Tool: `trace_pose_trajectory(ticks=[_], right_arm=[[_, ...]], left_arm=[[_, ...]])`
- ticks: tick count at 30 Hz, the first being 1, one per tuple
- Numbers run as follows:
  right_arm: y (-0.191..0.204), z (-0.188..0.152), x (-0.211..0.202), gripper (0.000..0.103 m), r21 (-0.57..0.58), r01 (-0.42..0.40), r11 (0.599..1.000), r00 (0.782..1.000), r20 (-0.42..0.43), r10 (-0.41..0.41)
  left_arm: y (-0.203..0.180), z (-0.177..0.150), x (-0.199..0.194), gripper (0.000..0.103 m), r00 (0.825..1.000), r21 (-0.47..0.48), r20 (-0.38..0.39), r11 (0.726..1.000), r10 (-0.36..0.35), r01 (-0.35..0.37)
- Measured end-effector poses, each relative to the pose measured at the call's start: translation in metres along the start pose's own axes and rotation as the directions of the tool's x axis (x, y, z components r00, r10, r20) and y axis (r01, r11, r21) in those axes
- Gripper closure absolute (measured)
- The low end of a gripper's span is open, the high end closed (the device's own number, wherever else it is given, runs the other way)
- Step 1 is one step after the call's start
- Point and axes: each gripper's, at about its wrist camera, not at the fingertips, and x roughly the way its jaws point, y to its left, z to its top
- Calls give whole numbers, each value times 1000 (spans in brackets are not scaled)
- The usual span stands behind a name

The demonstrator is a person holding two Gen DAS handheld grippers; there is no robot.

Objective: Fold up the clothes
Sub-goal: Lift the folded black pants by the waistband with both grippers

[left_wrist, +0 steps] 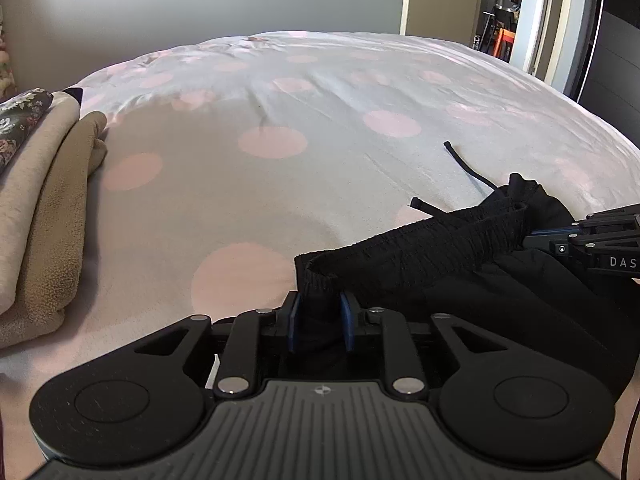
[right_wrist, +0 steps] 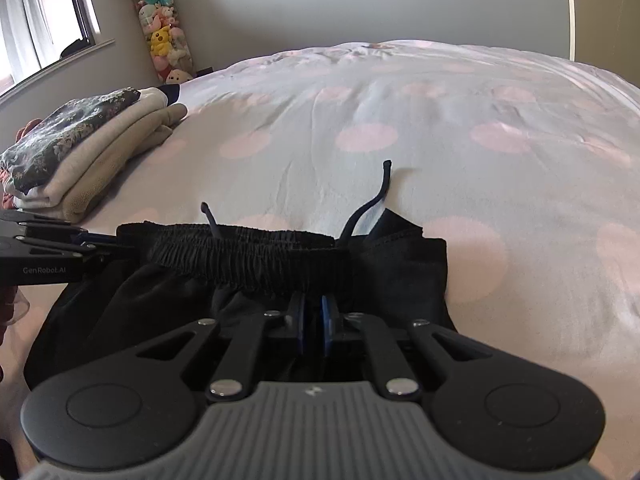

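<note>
Both grippers pinch black shorts [right_wrist: 248,256] by the elastic waistband: the left gripper [left_wrist: 320,312] clamps one end, the right gripper [right_wrist: 313,312] the other, near the two drawstrings [right_wrist: 376,196]. Shorts lie at the bed's [left_wrist: 320,120] near edge; folded clothes [right_wrist: 80,148] sit stacked toward its left edge.

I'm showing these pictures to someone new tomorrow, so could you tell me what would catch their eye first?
First, the black shorts at the near edge of the bed, with the left gripper and the right gripper each shut on the elastic waistband, one at each end. Next, the pink-dotted bedspread filling the view, and the stack of folded clothes lying on it at the left.
</note>
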Motion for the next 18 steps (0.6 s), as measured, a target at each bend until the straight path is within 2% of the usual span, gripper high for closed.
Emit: trace_pose_trajectory(ticks=[1,2,4,5,6,7,9,13,18], right_arm=[[-2,1,-4,87,20,-2,1000,1000,9,2],[-3,3,-8,83,39,-5,999,1000,17,4],[-9,6,-21,53,92,2,996,998,56,-7],[-13,7,-29,45,120,7,993,997,78,-17],[-17,8,-36,34,149,12,989,995,99,-27],[-21,8,-41,27,179,10,984,994,105,-29],[-31,7,-48,19,239,1,971,994,102,-26],[-49,-1,-50,11,333,-11,943,998,56,-8],[-52,-11,-33,11,360,-30,933,999,-20,40]], left_arm=[[1,0,-5,73,1000,-14,10,1000,8,-8],[2,1,-9,60,1000,-27,20,1000,16,-16],[6,0,-23,44,998,-61,38,997,45,-43],[9,-1,-29,43,998,-88,41,995,47,-43],[11,-2,-36,41,998,-115,44,992,49,-44],[14,-3,-43,37,998,-141,46,989,51,-44],[22,-6,-52,29,999,-215,41,976,29,-19],[45,-19,-50,29,995,-406,-9,910,-97,85],[45,-31,-30,29,985,-415,-140,909,-99,33]])
